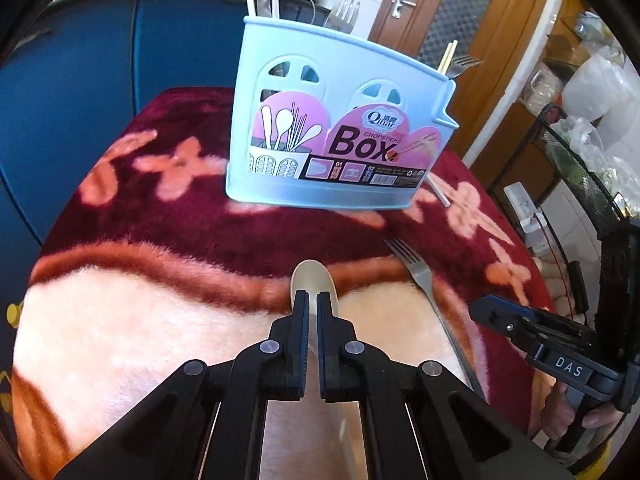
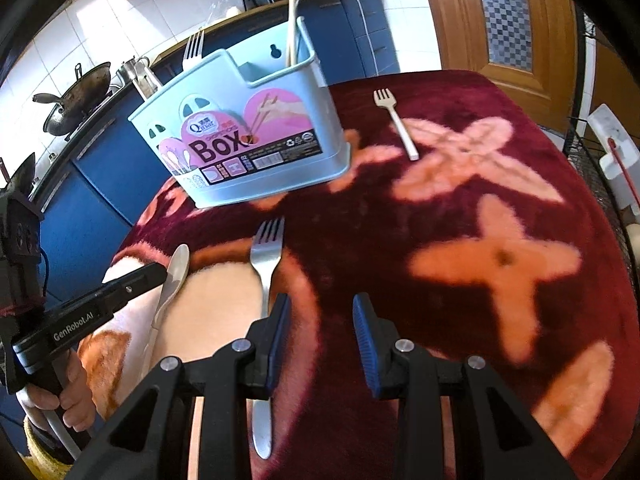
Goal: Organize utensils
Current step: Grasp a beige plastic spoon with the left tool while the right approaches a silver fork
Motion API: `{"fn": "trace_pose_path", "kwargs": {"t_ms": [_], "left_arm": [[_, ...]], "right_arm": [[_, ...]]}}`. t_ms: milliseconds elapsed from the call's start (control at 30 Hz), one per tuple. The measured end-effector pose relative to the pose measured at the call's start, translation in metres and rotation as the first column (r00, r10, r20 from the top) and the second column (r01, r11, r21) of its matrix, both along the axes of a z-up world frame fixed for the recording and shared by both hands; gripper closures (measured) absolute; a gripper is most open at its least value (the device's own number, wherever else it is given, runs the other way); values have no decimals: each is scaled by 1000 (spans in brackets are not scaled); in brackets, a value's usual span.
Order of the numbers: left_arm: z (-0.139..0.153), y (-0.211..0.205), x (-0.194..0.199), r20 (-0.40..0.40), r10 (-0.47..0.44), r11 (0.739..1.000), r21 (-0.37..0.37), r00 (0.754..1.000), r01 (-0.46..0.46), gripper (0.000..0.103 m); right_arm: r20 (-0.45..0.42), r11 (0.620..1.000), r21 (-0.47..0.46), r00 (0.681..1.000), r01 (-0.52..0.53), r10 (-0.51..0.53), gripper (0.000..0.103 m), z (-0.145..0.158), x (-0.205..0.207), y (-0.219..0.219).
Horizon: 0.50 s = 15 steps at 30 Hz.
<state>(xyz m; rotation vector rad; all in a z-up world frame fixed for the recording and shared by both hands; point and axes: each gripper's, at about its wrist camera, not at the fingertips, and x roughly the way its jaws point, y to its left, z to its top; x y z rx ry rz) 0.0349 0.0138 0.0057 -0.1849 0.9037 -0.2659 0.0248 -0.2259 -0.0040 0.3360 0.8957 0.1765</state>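
Note:
A light blue utensil box (image 1: 340, 128) stands on a red flowered blanket (image 1: 160, 240); it also shows in the right wrist view (image 2: 248, 136), holding forks and chopsticks. My left gripper (image 1: 313, 300) is shut on a pale spoon (image 1: 314, 276), whose bowl pokes out past the fingers; the spoon also shows in the right wrist view (image 2: 174, 276). A metal fork (image 2: 266, 256) lies on the blanket just left of my right gripper (image 2: 322, 304), which is open and empty above it. A beige fork (image 2: 394, 120) lies to the right of the box.
Blue kitchen cabinets (image 2: 100, 168) with a wok (image 2: 76, 96) stand behind the table. A wooden door (image 2: 508, 28) is at the far right. A black wire rack (image 1: 580, 184) stands by the table's right edge.

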Motion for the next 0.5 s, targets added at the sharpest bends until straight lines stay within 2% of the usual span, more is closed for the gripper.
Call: {"fn": "trace_pose_path", "kwargs": {"t_ms": [267,500], "left_arm": [[-10,0,2,-36,-20,999,-35,999,19,100],[-11,5,4,-52,2,998,-64,999,-6,99]], "right_arm": [[-22,1000,21,1000,-15,15,66,-2,15,7],[-33,997,54,998,-48,50,66,1,25,15]]}}
